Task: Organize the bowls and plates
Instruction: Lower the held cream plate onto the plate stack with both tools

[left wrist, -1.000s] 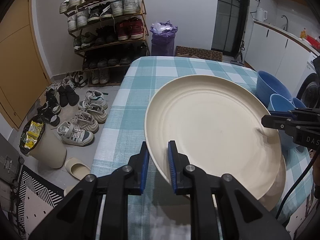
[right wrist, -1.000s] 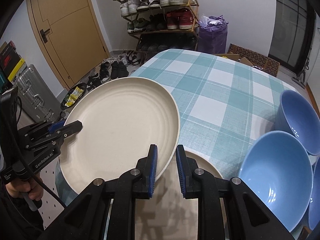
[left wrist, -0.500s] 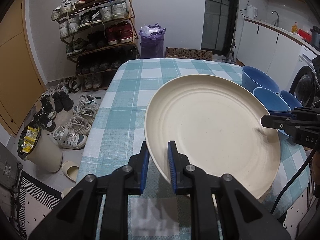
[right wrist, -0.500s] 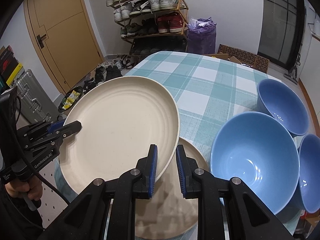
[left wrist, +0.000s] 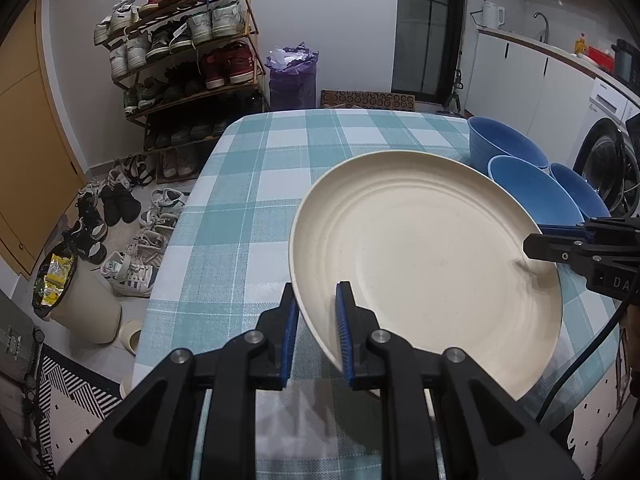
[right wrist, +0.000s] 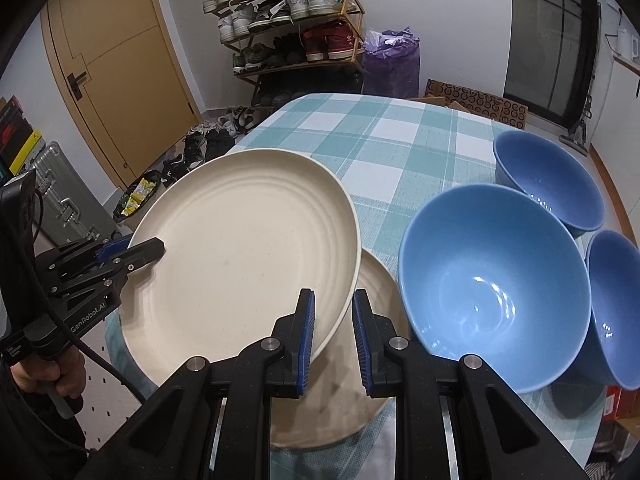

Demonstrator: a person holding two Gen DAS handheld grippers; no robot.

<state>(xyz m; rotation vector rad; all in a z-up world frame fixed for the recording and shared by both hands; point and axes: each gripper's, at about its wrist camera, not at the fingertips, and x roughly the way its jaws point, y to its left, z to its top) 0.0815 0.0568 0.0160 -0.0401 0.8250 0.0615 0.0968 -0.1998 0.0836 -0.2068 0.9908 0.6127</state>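
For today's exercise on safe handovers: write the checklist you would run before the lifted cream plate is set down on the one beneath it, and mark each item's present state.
1. Left gripper shut on the lifted plate rim: ok.
2. Right gripper shut on the opposite rim: ok.
3. Lower plate lies under the lifted one: ok.
4. Lifted plate centred over it: not ok, offset.
5. Blue bowls apart from the lifted plate: ok.
6. Plate level: cannot tell.

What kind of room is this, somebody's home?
Most likely a lived-in flat, where the entrance hall meets the kitchen. A rack crammed with shoes stands by a wooden door, a washing machine sits under a counter with a kettle, and the table has a checked tablecloth.
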